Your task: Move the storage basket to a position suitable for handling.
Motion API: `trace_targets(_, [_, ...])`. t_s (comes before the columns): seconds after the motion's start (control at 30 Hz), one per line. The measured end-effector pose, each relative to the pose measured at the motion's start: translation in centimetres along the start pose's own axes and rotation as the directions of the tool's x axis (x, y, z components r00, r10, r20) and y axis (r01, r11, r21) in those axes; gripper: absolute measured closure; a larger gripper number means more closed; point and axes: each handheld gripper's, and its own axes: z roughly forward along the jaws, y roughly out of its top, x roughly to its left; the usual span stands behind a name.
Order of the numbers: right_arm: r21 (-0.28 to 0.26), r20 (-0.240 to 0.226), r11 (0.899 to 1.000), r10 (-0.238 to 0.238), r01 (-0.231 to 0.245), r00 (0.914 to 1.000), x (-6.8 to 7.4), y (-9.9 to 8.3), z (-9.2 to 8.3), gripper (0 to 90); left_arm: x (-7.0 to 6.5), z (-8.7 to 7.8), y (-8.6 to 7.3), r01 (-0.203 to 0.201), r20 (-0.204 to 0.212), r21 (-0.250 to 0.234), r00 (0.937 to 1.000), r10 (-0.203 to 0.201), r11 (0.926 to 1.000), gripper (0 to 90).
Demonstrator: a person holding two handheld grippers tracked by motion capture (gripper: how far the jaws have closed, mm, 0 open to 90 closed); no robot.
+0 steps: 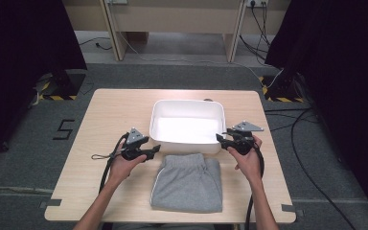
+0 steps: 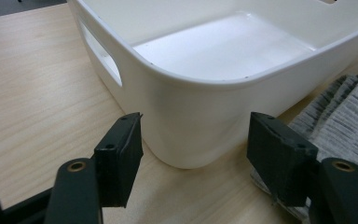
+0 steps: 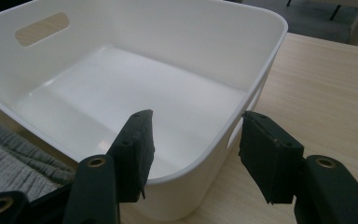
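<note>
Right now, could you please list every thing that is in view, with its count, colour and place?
Table: one, light wood, middle of the high view.
Tub: one, white, empty, centre of the table.
Folded garment: one, grey, on the table just in front of the tub, on the person's side.
Floor: grey carpet, around the table.
Cables: several, black, on the floor at the right.
Left gripper: one, black, open, at the tub's near left corner.
Right gripper: one, black, open, at the tub's near right corner.

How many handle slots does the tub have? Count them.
2 seen: one in the tub's left end wall, one in its right end wall. None seen elsewhere.
</note>
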Motion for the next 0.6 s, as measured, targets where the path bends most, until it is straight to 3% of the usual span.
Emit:
trace_targets(0.1, [0.002, 0.007, 1.000, 0.002, -0.002, 1.0000, -0.1, 0.0, -0.2, 41.1, 0.1, -0.1, -0.1, 0.022, 0.005, 0.000, 0.9997, -0.022, 0.9998, 33.4])
trace_targets(0.33, [-0.019, 0.000, 1.000, 0.006, -0.006, 1.0000, 0.0, 0.1, -0.9, 30.8, 0.1, -0.6, -0.3, 0.033, -0.002, 0.010, 0.9994, -0.033, 0.9994, 29.3])
trace_targets(0.6, [-0.022, 0.004, 1.000, 0.004, -0.004, 1.0000, 0.1, 0.2, -1.8, 27.2, 0.2, -1.6, -0.5, 0.032, -0.015, 0.017, 0.9994, -0.032, 0.9993, 24.3])
